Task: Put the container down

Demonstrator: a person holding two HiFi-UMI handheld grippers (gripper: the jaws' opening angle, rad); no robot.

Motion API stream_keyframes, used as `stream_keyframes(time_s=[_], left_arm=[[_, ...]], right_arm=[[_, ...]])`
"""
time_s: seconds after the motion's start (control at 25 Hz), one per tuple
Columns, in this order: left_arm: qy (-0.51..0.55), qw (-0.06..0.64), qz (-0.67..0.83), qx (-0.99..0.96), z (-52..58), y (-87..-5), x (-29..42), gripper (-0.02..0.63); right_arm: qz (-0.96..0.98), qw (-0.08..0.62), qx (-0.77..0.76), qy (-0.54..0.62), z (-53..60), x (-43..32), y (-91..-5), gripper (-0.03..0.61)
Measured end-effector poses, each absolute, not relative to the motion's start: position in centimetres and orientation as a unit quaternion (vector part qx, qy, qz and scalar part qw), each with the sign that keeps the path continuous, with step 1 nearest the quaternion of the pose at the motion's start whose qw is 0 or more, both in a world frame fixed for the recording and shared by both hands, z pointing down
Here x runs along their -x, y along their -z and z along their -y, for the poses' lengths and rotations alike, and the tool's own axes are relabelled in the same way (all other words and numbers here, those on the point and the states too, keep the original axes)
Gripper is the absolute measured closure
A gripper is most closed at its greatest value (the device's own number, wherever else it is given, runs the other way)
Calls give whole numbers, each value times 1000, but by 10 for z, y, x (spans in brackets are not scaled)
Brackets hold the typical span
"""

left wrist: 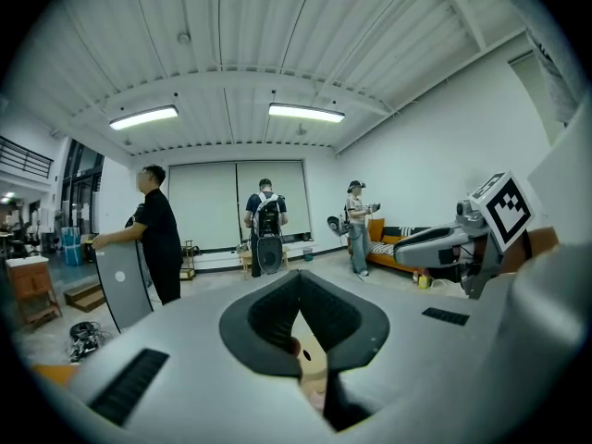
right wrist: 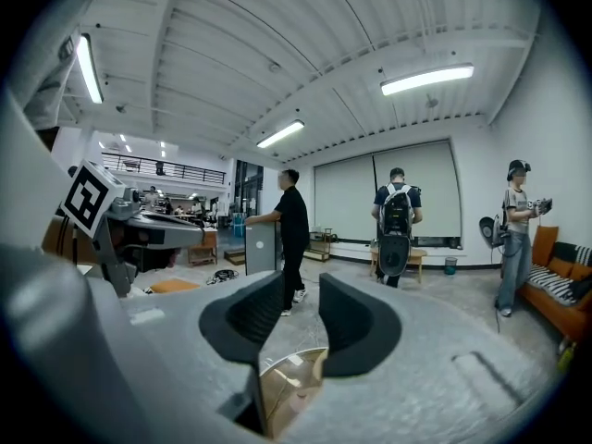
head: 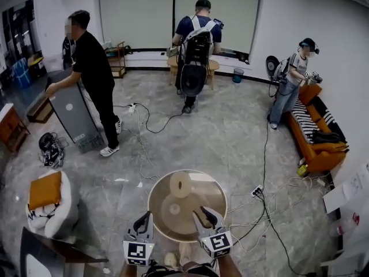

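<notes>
A round table with a brownish glass top [head: 214, 192] stands right in front of me. On or under the glass I see a pale round thing with a hole in its middle [head: 180, 184] and a wider pale disc [head: 172, 209]; I cannot tell which one is the container. My right gripper [head: 203, 214] [right wrist: 302, 290] reaches over the table's near right part. Its jaws stand apart with only floor and table rim between them. My left gripper [head: 144, 219] [left wrist: 298, 280] hangs at the table's near left rim, pads meeting at the tips, holding nothing.
A person in black [head: 92, 68] holds a grey panel at the left. A person with a backpack [head: 196, 39] stands at the back, and another [head: 293, 79] is by the orange sofa [head: 314, 140]. Cables and a power strip [head: 257, 190] lie to the table's right. An orange cushion [head: 46, 190] is at the left.
</notes>
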State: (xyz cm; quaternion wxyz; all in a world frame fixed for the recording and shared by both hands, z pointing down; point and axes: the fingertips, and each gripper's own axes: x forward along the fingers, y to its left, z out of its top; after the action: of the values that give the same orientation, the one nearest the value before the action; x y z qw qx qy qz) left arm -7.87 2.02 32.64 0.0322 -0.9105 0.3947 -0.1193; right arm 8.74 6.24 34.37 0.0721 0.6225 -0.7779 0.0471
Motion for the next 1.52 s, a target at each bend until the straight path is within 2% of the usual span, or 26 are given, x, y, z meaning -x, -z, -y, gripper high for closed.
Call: stream_keyframes(time_s=[0.44,1.52], left_arm=[[121,27,-381,916,-66,-330,103,595],[124,23,-374,919,-62,-339,115,595]], right_arm=[[743,77,-663,-42,-131,-78,-341,577],[742,82,-664,-32,-126,-64,-344,578]])
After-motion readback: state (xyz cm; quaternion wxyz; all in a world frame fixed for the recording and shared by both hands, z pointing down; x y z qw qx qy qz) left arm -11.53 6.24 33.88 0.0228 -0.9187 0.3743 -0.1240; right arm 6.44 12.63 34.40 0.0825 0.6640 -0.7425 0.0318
